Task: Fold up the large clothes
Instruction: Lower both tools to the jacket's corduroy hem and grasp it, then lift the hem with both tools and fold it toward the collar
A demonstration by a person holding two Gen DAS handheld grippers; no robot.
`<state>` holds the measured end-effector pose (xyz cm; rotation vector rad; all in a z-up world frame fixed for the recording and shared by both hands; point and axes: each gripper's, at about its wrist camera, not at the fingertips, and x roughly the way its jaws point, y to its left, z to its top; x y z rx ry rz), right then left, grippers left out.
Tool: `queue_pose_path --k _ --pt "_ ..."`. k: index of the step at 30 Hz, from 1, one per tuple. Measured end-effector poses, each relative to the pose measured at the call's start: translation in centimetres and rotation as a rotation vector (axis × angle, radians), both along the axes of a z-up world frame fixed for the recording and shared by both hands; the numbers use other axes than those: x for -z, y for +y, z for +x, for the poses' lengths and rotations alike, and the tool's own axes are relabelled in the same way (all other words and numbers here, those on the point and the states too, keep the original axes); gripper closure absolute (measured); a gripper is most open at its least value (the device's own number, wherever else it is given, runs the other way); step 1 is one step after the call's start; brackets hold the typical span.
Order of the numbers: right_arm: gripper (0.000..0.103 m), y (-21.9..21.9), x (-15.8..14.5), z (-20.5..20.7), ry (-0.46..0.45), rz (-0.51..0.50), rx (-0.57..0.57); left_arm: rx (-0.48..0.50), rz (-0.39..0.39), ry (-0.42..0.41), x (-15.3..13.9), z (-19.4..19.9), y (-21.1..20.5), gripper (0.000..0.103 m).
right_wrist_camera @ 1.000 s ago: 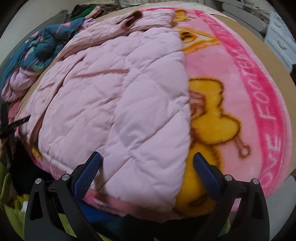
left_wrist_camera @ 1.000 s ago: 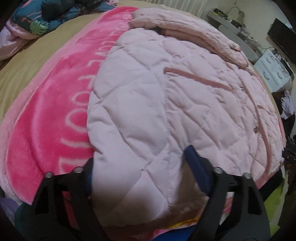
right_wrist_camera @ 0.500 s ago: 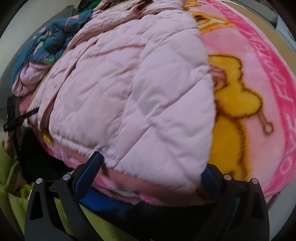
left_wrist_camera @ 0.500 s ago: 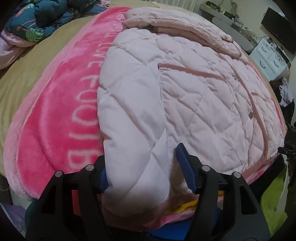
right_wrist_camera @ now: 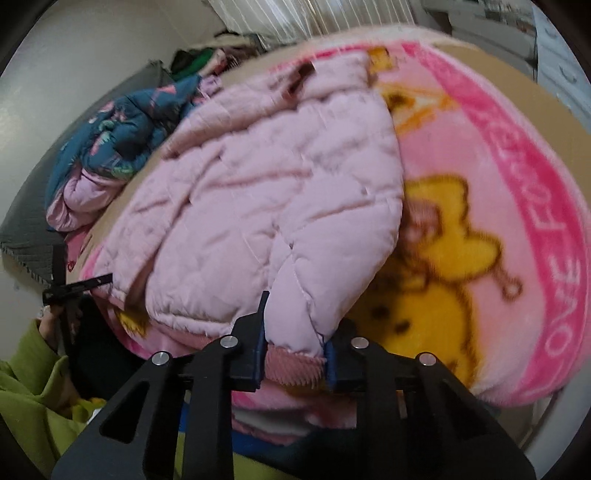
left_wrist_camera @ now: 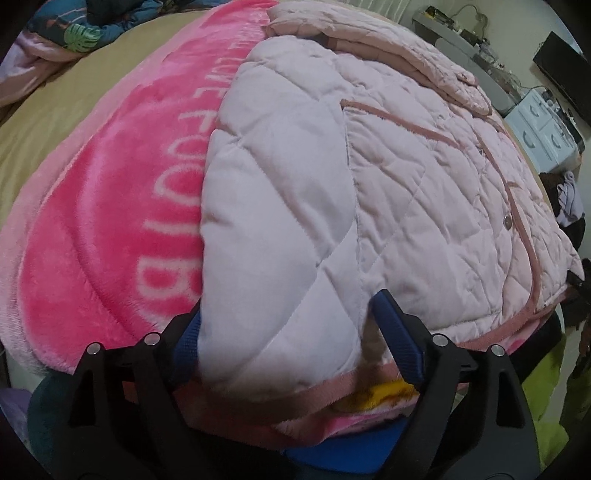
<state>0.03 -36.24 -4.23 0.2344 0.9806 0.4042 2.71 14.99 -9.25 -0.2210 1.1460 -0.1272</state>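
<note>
A pale pink quilted jacket (left_wrist_camera: 351, 184) (right_wrist_camera: 258, 203) lies spread on a pink plush blanket (left_wrist_camera: 110, 221) (right_wrist_camera: 480, 184) over a bed. My left gripper (left_wrist_camera: 288, 306) straddles the jacket's near left hem corner. Its jaws are opening, with fabric between the blue pads and a small gap beside the right pad. My right gripper (right_wrist_camera: 295, 332) holds the near right hem corner. Its jaws are closing, the pads pinch the ribbed pink hem, and the corner is raised off the blanket.
A blue patterned quilt (right_wrist_camera: 122, 129) (left_wrist_camera: 74, 29) is bunched at the far side of the bed. The tan sheet (left_wrist_camera: 55, 110) shows beyond the blanket. White drawers (left_wrist_camera: 543, 129) stand to the right. A green sleeve (right_wrist_camera: 29, 387) is at the near edge.
The right jaws went from wide apart to clamped on the jacket's hem and lifted that corner. The left jaws narrowed on the hem, then spread wider again.
</note>
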Motion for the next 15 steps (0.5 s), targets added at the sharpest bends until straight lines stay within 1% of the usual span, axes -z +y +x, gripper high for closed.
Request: queue_pose_path --k 2,3,5,7,8,9,10,11,12,13,15 --pt "0.081 0.3 -0.6 0.3 -0.023 -0.006 -0.002 -0.014 -0.020 -0.012 -0.2 0.2 -0.3 0.028" --pt "0.081 0.5 -0.8 0.5 -0.030 -0.017 -0.002 -0.008 -0.028 -0.029 -0.6 0.3 -0.8 0.032" --pt "0.081 0.4 -0.7 0.6 -0.029 -0.019 0.004 0.006 -0.003 -0.049 -0.9 0.4 -1.6 0.040" --pt "0.081 0.4 -0.4 0.7 -0.023 -0.016 0.012 0.021 0.019 -0.068 -1.2 0.3 -2.3 0.050" --pt "0.081 0.5 -0.2 0.7 -0.019 -0.021 0.013 0.025 0.026 -0.077 -1.3 0.3 -2.4 0.053" --pt "0.081 0.6 0.1 0.7 -0.011 -0.019 0.014 0.026 0.035 -0.089 -1.4 0.2 -2.5 0.061" --pt "0.079 0.5 0.6 0.8 0.009 -0.016 0.018 0.020 0.041 -0.097 -1.5 0.2 -2.5 0.071" --pt "0.078 0.6 1.2 1.0 0.028 -0.022 0.023 0.015 0.041 -0.105 -1.7 0.2 -2.4 0.075" --pt "0.075 0.7 1.8 1.2 0.051 -0.026 0.026 0.010 0.030 -0.116 -1.8 0.1 -2.2 0.079" --pt "0.073 0.7 2.5 1.2 0.070 -0.033 0.034 0.009 0.028 -0.126 -2.0 0.1 -2.1 0.083" --pt "0.072 0.8 3.3 1.2 0.094 -0.030 0.049 0.015 0.041 -0.144 -2.4 0.0 -2.4 0.087"
